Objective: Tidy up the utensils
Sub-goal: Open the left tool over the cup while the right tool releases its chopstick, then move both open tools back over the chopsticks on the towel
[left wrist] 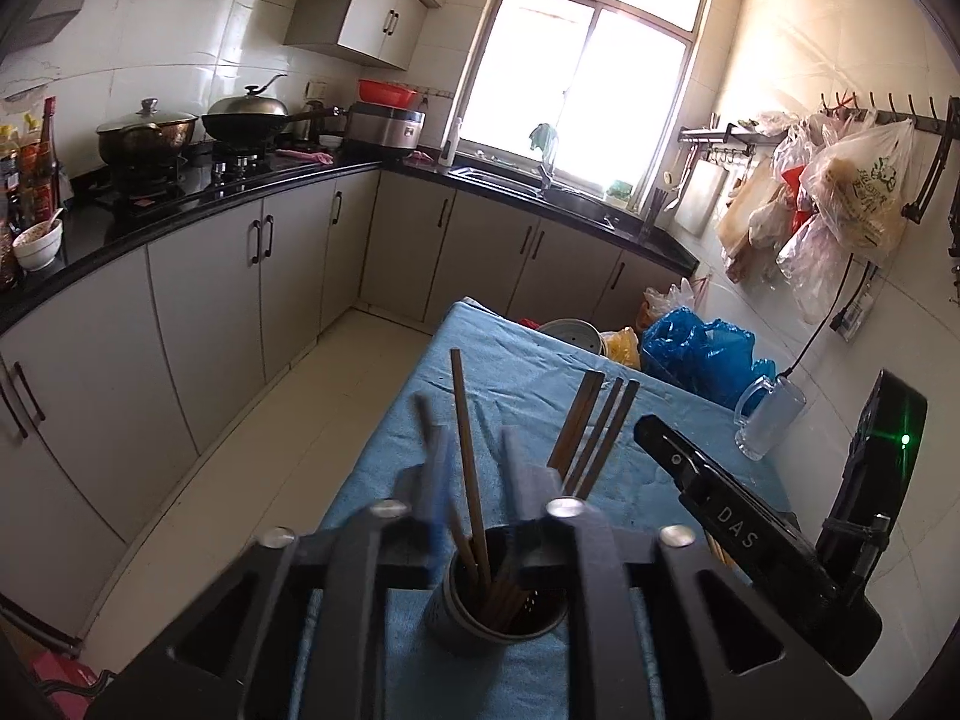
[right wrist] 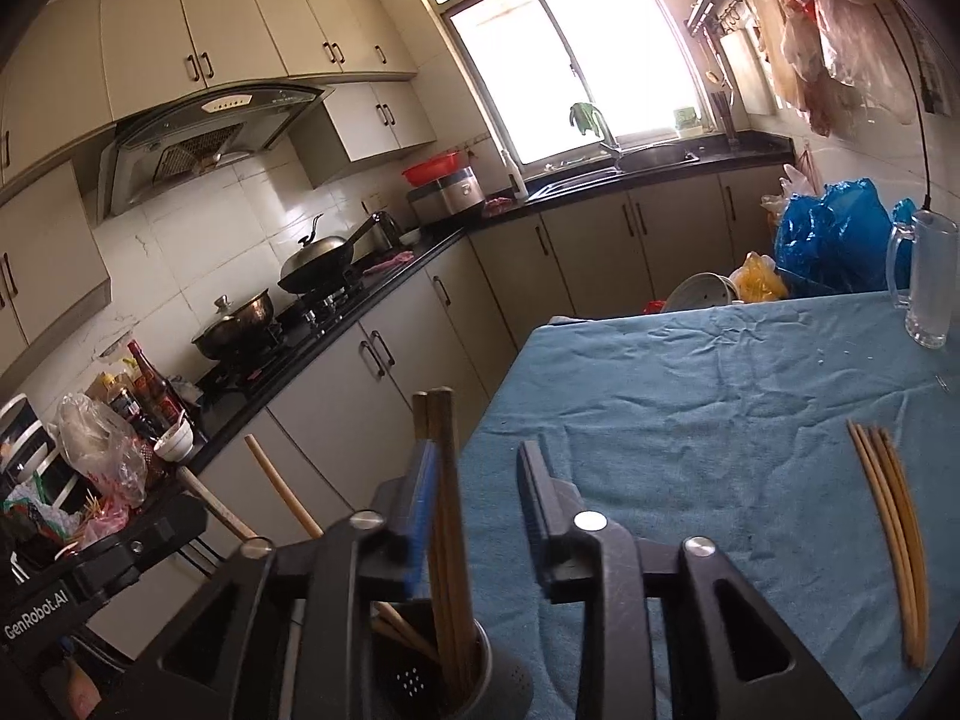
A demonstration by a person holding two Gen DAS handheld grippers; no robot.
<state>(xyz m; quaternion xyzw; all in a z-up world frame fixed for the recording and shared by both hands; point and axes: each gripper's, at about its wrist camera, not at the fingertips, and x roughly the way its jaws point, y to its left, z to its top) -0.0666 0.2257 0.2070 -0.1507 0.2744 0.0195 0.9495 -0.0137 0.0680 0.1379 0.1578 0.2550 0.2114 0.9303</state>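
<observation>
A grey perforated utensil cup [left wrist: 498, 606] stands on the blue cloth [left wrist: 516, 378] and holds several brown chopsticks [left wrist: 465, 438]. My left gripper [left wrist: 474, 468] hovers over the cup with its jaws apart around it; I cannot tell if they touch it. My right gripper [right wrist: 480, 480] is open above the same cup [right wrist: 456, 678]. A pair of chopsticks [right wrist: 441, 480] stands in the cup against the blue pad of its left finger. Several light chopsticks [right wrist: 894, 540] lie loose on the cloth at the right. The right gripper's body shows in the left view [left wrist: 744, 534].
A clear glass mug [left wrist: 768, 414] stands at the cloth's far right, also in the right view [right wrist: 924, 282]. Blue plastic bags [left wrist: 696, 348] and a steamer pot [left wrist: 570, 333] sit beyond the far edge. A black counter with pots [left wrist: 240, 120] runs along the left.
</observation>
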